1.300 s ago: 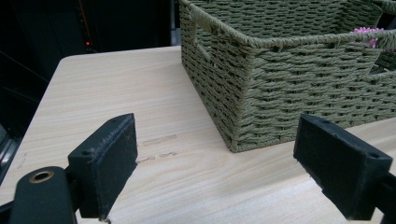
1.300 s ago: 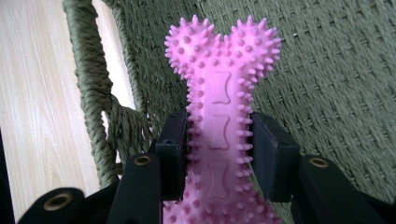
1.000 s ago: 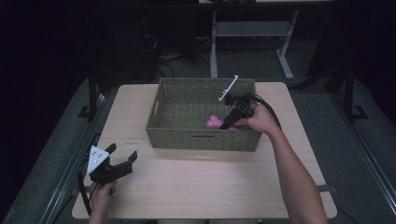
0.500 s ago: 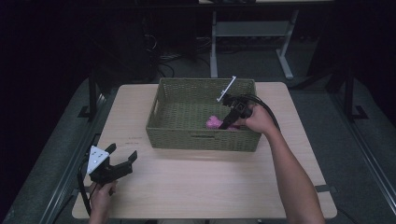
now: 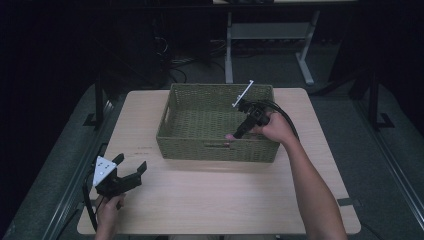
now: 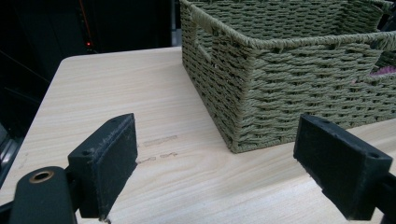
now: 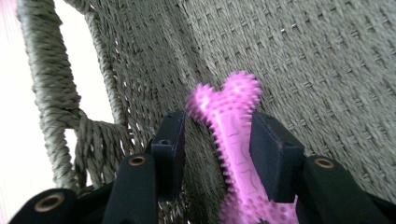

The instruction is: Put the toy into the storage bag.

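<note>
A woven green basket [image 5: 169,111] stands on the far half of the wooden table [image 5: 220,200]. My right gripper [image 5: 238,134] reaches down inside the basket near its front wall and is shut on a pink spiky bone-shaped toy [image 5: 229,136]. In the right gripper view the toy [image 7: 233,126] sticks out between the two black pads, close to the basket's weave [image 7: 327,70] and a handle opening. My left gripper [image 5: 131,163] rests at the table's near left corner, open and holding nothing. In the left gripper view its jaws stand wide apart and face the basket [image 6: 280,79].
Bare tabletop [image 6: 116,93] lies between the left gripper and the basket. A grey plate [image 5: 243,93] sticks up from the right gripper above the basket's rim. Dark floor, cables and a table frame [image 5: 265,35] lie beyond the far edge.
The right gripper has sunk lower into the basket with the pink toy, toward the front wall. The left gripper has not moved.
</note>
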{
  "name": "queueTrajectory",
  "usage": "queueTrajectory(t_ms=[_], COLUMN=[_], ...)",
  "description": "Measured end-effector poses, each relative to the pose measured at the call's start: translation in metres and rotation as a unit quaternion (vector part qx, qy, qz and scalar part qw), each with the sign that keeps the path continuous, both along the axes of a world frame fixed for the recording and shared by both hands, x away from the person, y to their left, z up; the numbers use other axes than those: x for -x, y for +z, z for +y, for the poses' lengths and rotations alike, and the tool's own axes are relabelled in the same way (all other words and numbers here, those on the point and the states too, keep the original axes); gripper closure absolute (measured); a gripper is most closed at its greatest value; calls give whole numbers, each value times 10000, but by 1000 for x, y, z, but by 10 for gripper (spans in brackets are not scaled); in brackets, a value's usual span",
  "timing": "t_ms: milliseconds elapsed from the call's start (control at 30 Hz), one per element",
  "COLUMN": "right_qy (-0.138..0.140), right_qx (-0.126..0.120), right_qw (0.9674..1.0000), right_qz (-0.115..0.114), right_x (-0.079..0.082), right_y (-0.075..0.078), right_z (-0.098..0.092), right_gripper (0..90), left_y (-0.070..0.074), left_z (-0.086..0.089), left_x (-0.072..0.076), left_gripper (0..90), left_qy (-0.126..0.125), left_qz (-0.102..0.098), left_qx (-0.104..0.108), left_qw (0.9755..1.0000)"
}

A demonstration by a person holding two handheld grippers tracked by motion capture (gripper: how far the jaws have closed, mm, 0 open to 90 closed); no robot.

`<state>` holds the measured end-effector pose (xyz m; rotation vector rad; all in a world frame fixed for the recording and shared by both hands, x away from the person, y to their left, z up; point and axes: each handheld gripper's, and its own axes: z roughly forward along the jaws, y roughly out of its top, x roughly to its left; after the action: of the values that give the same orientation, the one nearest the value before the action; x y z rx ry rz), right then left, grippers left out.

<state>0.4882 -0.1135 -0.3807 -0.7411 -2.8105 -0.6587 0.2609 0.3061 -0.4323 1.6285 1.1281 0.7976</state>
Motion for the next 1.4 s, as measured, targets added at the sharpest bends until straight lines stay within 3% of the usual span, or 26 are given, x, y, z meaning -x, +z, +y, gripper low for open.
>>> queueTrajectory(t_ms=[867, 1400], right_qy=[-95, -164], right_qx=[-105, -296], right_qw=[9998, 9990], right_qz=[-112, -278], right_x=[5, 15], right_y=[12, 32], right_z=[-4, -15], right_gripper=[479, 446], left_y=[0, 0], left_z=[0, -2], left_x=[0, 0], left_gripper=[130, 130], left_qy=[-19, -32], left_qz=[-4, 6], left_qx=[-24, -32], left_qw=[10000, 10000])
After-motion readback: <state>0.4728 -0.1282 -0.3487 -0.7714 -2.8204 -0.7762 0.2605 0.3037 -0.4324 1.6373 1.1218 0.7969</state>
